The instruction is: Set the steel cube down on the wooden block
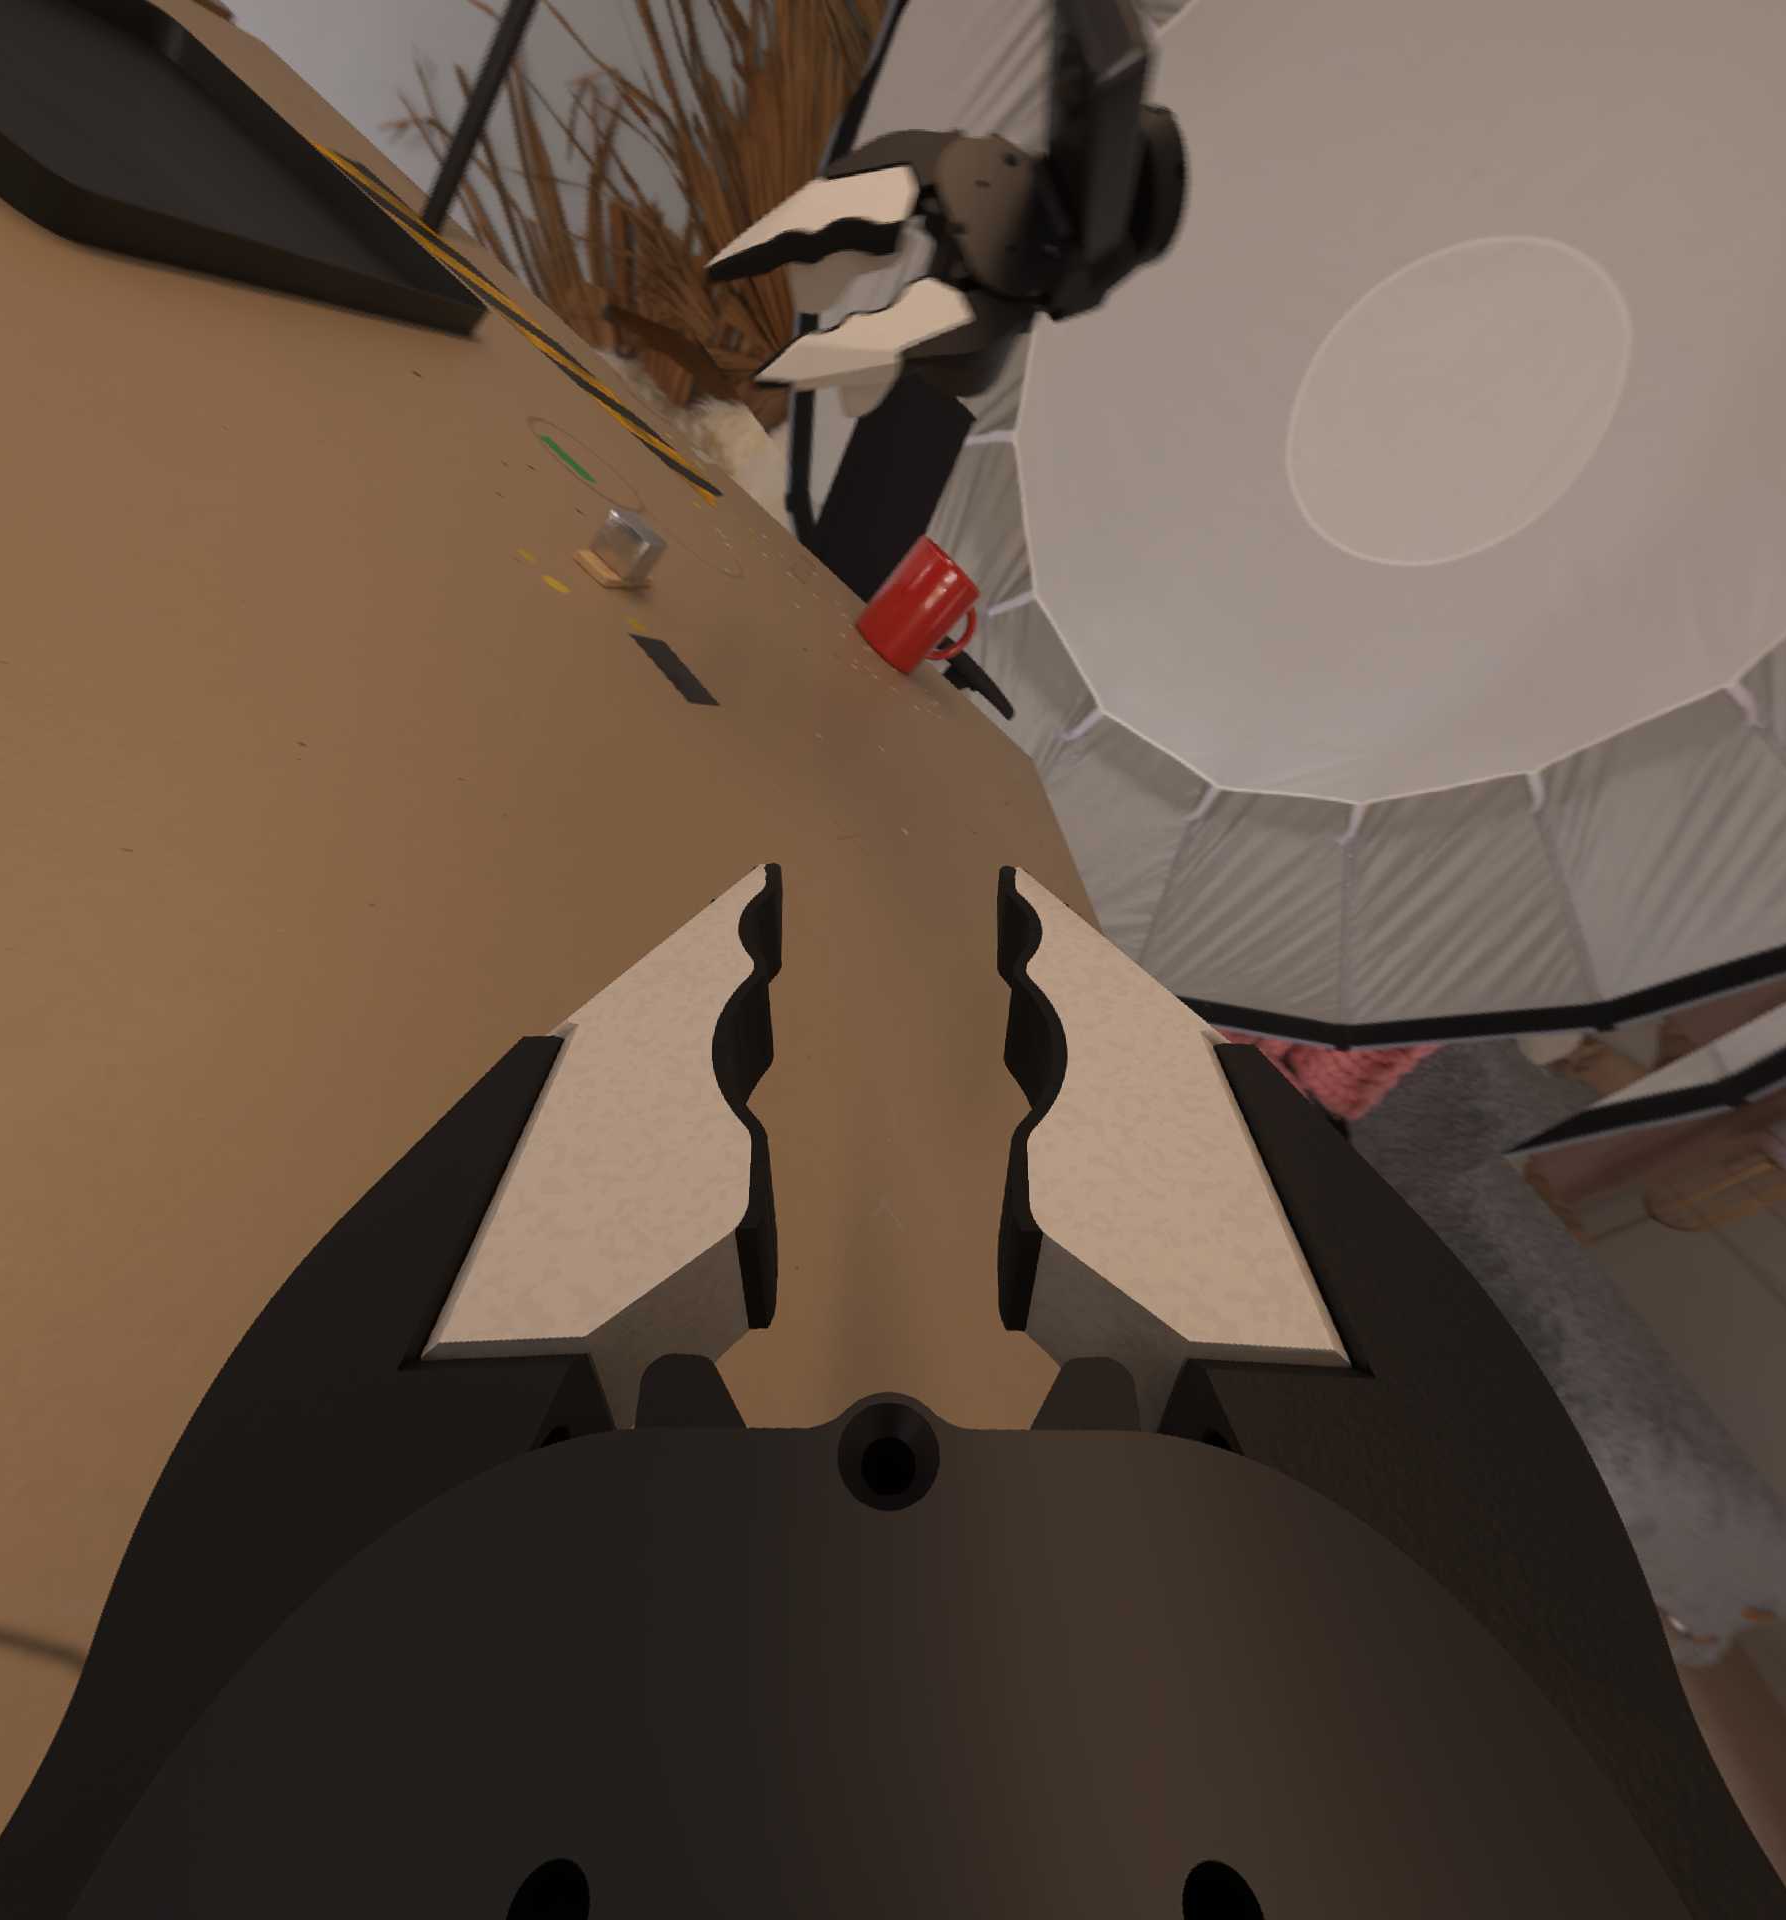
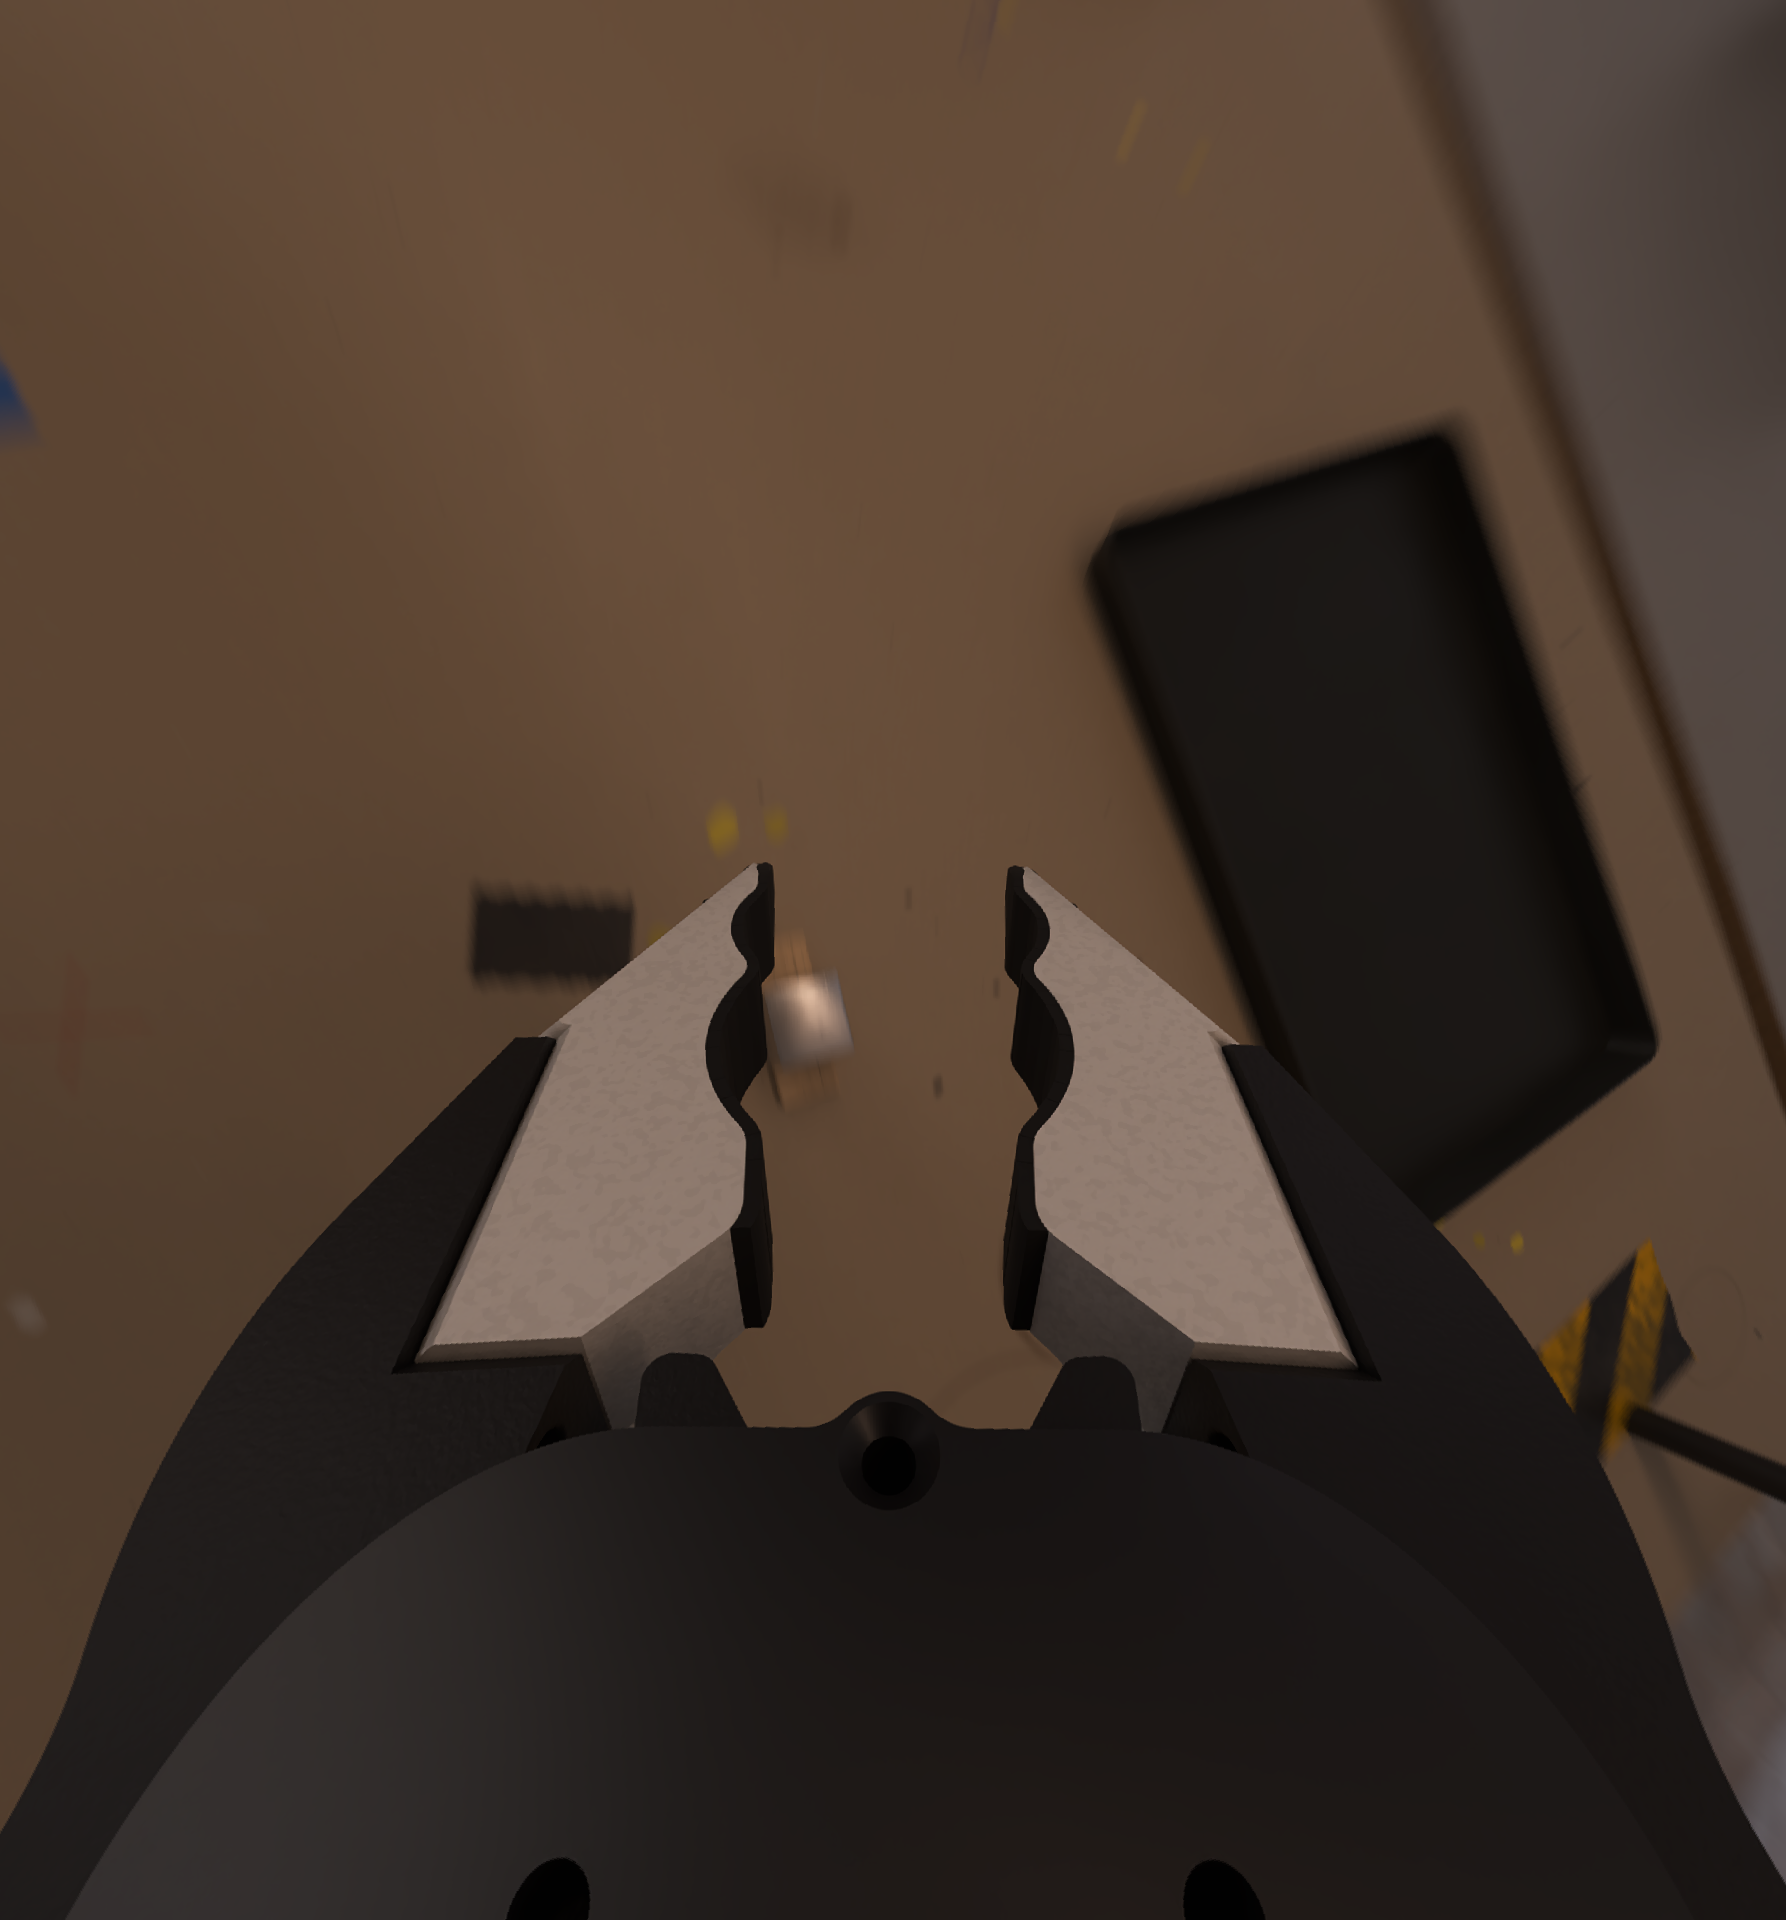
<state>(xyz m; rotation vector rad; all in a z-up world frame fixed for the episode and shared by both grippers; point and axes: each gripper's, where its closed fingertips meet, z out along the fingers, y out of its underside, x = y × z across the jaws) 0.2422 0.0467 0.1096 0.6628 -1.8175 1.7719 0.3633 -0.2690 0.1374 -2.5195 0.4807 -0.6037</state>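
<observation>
Steel cube (image 1: 627, 541) sits atop the flat wooden block (image 1: 608, 572) on the brown table (image 1: 245, 831), no long axis evident; red mug (image 1: 918, 606) lies tipped near the edge, contents unseen; left gripper (image 1: 890, 883) and right gripper (image 2: 889, 883) both gape, empty.

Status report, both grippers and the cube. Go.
Left gripper open, empty, low over the table. Right gripper open, empty, above the stack. Steel cube sits on wooden block. Red mug well clear.

A photo studio: big white softbox (image 1: 1440, 416) beside a taped brown table (image 1: 245, 831).
</observation>
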